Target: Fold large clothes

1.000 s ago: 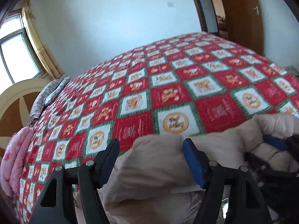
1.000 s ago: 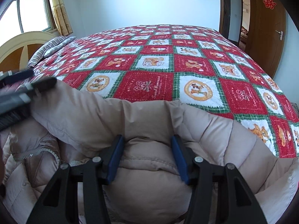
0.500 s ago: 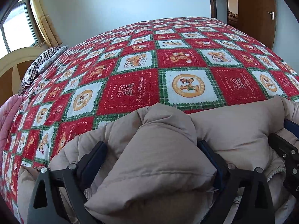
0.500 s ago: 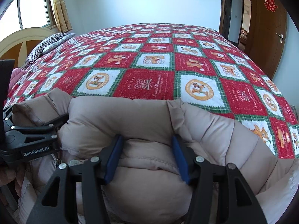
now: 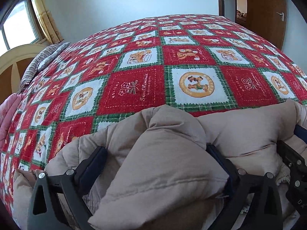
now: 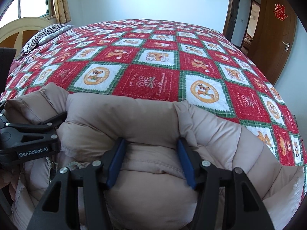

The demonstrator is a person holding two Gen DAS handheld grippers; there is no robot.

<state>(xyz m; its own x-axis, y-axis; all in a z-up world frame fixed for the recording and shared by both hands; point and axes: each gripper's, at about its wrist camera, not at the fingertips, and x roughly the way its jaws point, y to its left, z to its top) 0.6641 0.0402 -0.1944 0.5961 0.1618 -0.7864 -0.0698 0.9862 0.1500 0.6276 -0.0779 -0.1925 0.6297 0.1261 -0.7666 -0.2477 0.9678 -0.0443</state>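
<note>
- The beige padded coat (image 6: 138,118) lies on the bed (image 6: 153,61), at its near edge, bunched into a thick roll whose long axis runs left to right across both views.
- The left tool (image 5: 155,163) has its fingers spread wide around a fat fold of the coat; whether they truly pinch it I cannot tell.
- The right tool (image 6: 151,159) likewise straddles a puffed section, pads touching fabric on both sides; it looks like a hold, though the grip is not certain.
- Both tools sit side by side along the roll, the left tool (image 6: 28,134) just beside the right one's fold.
- Judged from this, the open quilt (image 5: 134,88) lies straight ahead, so the coming fold or spread would go forward, away from the person, neither hand nearer.
</note>
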